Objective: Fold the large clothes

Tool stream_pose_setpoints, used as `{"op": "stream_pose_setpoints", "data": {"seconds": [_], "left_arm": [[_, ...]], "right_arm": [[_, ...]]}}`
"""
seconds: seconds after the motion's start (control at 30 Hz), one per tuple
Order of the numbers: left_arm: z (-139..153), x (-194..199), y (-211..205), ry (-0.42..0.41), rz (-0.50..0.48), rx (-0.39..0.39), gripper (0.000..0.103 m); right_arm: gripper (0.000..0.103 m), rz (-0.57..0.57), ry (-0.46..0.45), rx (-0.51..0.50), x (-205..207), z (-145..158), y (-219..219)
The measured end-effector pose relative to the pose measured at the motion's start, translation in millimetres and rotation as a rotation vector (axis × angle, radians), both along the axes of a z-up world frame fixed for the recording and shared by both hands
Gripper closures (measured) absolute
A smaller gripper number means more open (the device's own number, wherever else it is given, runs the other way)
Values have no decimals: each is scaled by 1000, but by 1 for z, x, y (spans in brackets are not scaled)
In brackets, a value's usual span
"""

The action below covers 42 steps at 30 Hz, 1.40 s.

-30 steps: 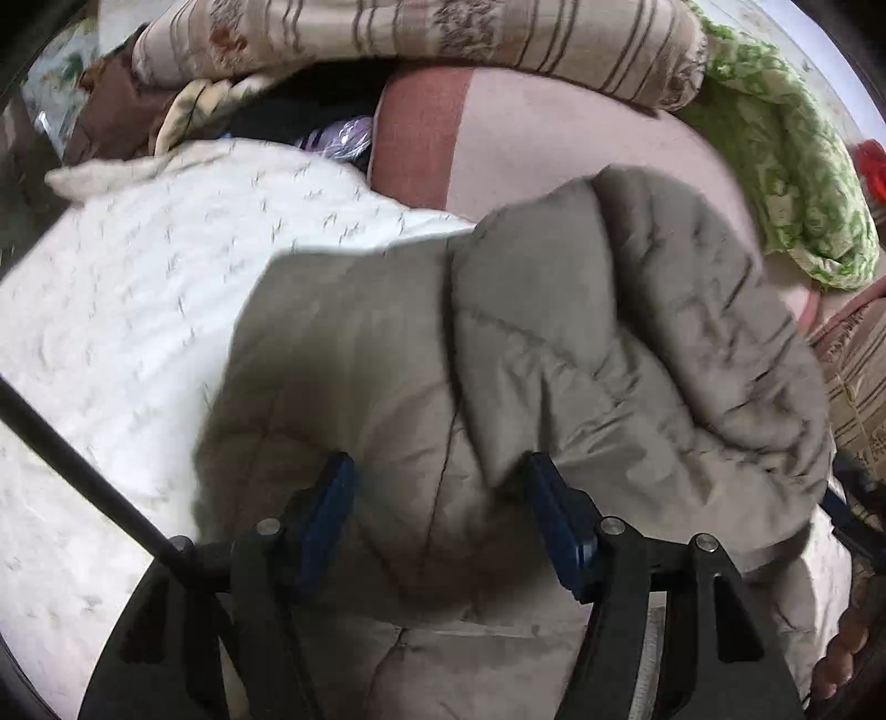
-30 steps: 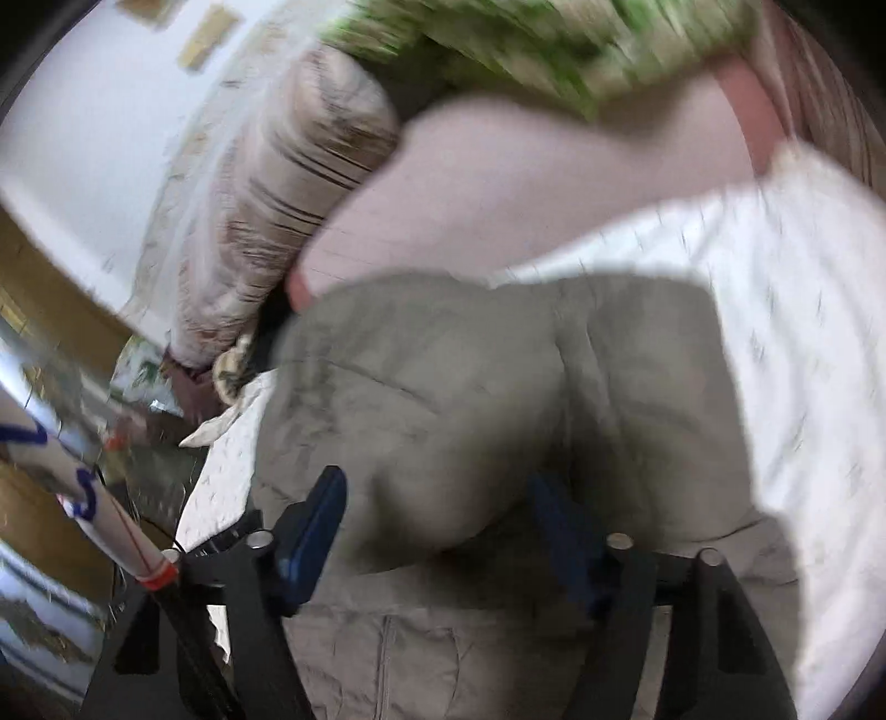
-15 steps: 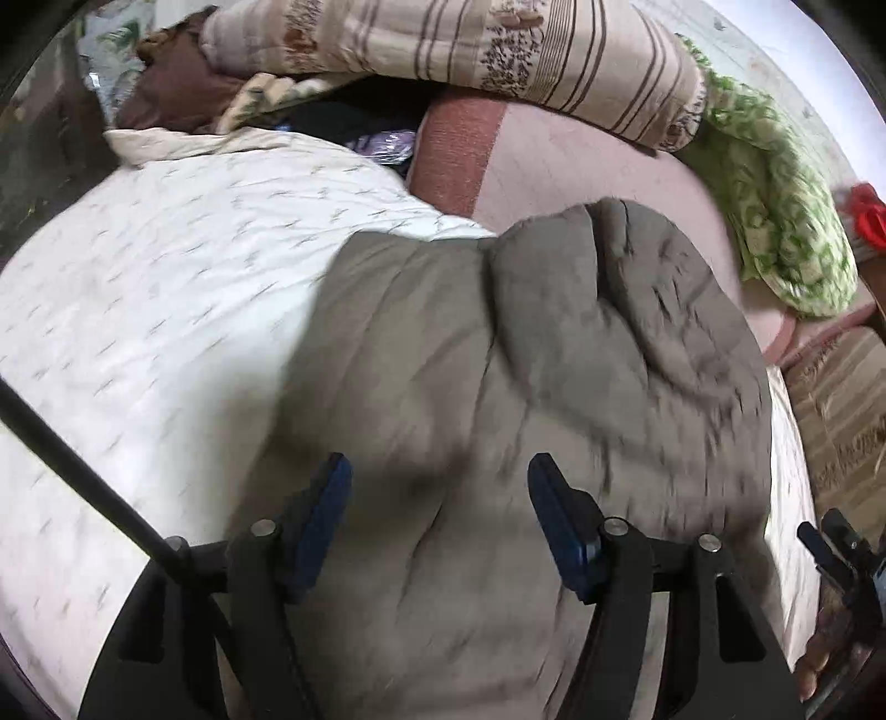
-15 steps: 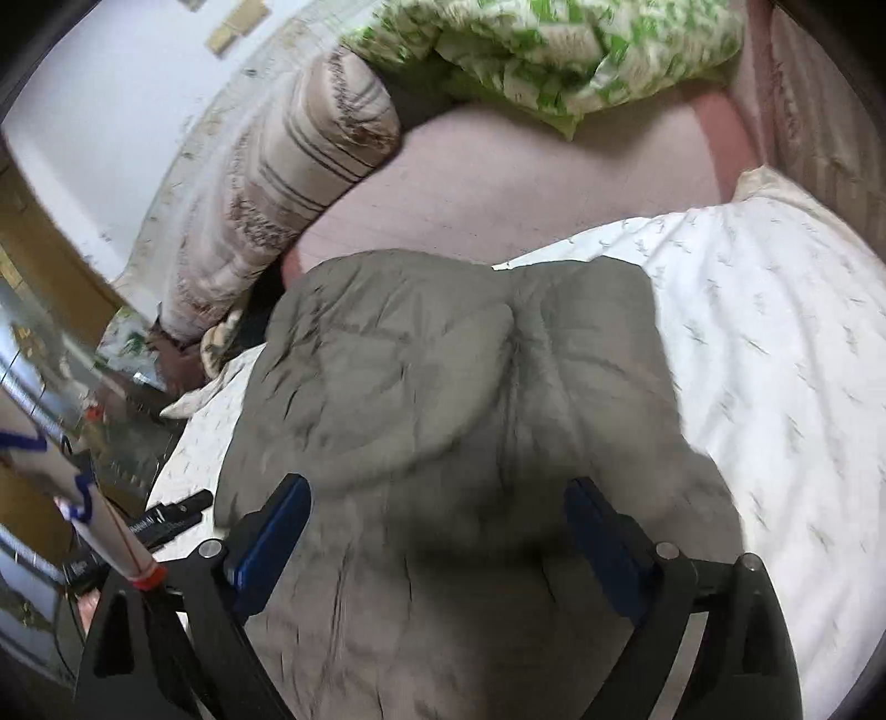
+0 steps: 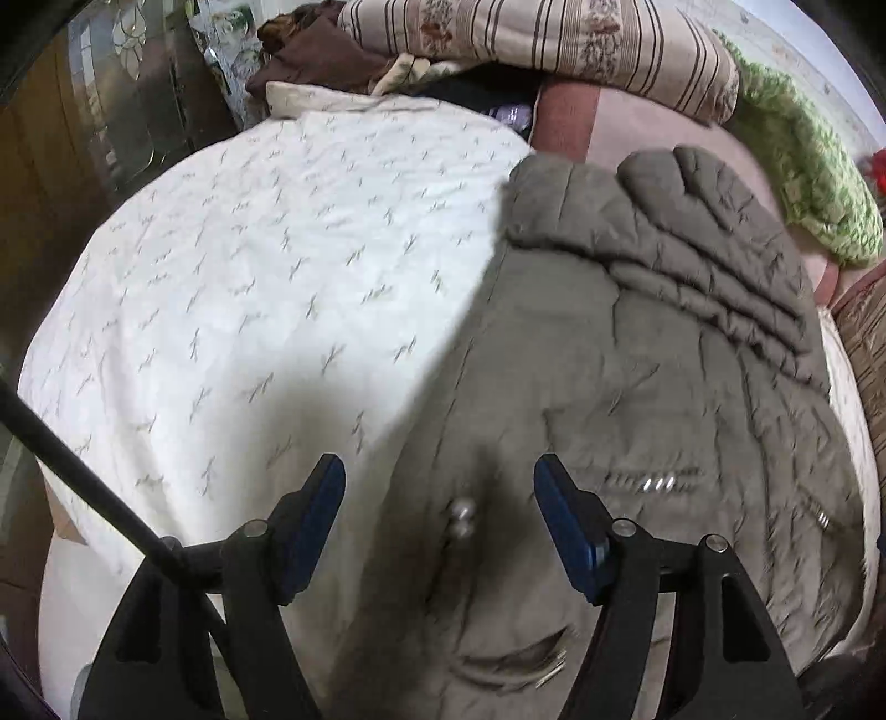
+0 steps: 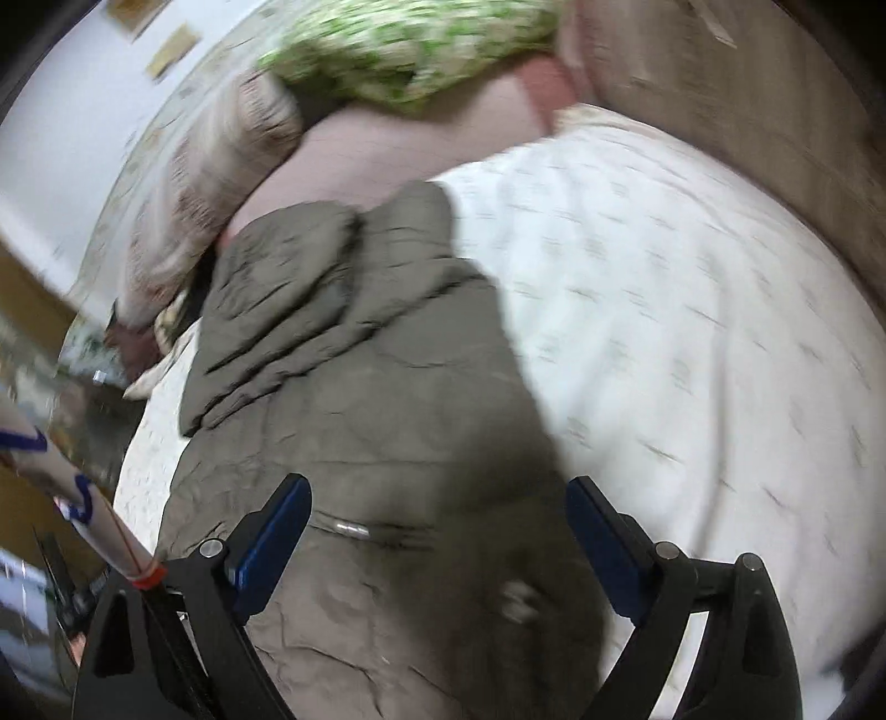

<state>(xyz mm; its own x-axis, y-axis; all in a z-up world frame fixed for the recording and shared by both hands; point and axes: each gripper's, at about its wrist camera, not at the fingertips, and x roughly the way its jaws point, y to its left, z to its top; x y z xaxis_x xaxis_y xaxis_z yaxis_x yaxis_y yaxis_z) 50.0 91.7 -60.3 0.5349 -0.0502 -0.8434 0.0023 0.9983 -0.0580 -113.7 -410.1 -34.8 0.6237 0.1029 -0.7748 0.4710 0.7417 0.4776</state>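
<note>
A grey-brown quilted jacket [image 5: 637, 387] lies spread on a white patterned bedsheet [image 5: 249, 277], with its hood or folded part bunched at the far end [image 5: 709, 221]. My left gripper [image 5: 440, 482] is open and empty, above the jacket's near left edge by metal snaps [image 5: 462, 518]. In the right wrist view the jacket [image 6: 360, 399] fills the lower left. My right gripper [image 6: 437, 504] is open and empty, above the jacket near a zipper [image 6: 354, 529]. That view is blurred.
A striped rolled blanket [image 5: 554, 44], a green floral blanket [image 5: 803, 166] and a pink cover [image 5: 637, 122] lie at the bed's far end. Dark clothes [image 5: 310, 55] sit at the far left. A glass-fronted cabinet [image 5: 127, 99] stands left of the bed.
Both grippers have pulled back and up from the jacket. The jacket now lies flatter on the sheet. The right gripper has opened wider.
</note>
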Motion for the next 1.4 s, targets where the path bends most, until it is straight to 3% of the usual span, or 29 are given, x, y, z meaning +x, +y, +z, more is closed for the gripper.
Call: {"op": "stream_pose_setpoints", "data": {"seconds": [0.1, 0.23, 0.3, 0.37, 0.5, 0.67, 0.7, 0.73, 0.77, 0.8, 0.83, 1.03, 1.17, 1.4], "left_arm": [[-9, -3, 2, 46, -2, 26, 33], [-25, -6, 0, 151, -38, -43, 33], [-29, -10, -2, 171, -47, -34, 33], [-31, -13, -5, 187, -62, -44, 33], [-35, -18, -1, 208, -47, -57, 38], [-48, -20, 8, 265, -7, -97, 39], [-47, -21, 7, 260, -9, -100, 46], [-45, -22, 5, 256, -21, -109, 62], [-43, -24, 5, 254, -25, -119, 70], [-38, -26, 8, 253, -29, -167, 83], [-32, -29, 11, 246, -34, -218, 89], [-3, -48, 25, 196, -85, -347, 92], [14, -56, 50, 186, -122, -534, 93], [36, -59, 69, 194, -163, -695, 93]], "right_arm": [[8, -26, 128, 1, -10, -16, -5], [13, 94, 233, 103, -13, -41, 0], [33, 126, 247, 160, -14, -50, 0], [39, 168, 245, 211, -11, -54, 4], [46, 222, 286, 141, -7, -52, 24], [48, 221, 296, 101, -18, -47, 39], [57, 230, 292, 76, -16, -44, 43], [64, 244, 292, 50, -15, -43, 47], [76, 250, 282, 39, -15, -41, 49], [82, 255, 266, 31, -17, -39, 49], [84, 257, 237, 26, -21, -35, 49], [89, 255, 54, 98, -43, -10, 48], [90, 273, -60, 186, -64, 10, 43], [90, 310, -182, 297, -80, 32, 35]]}}
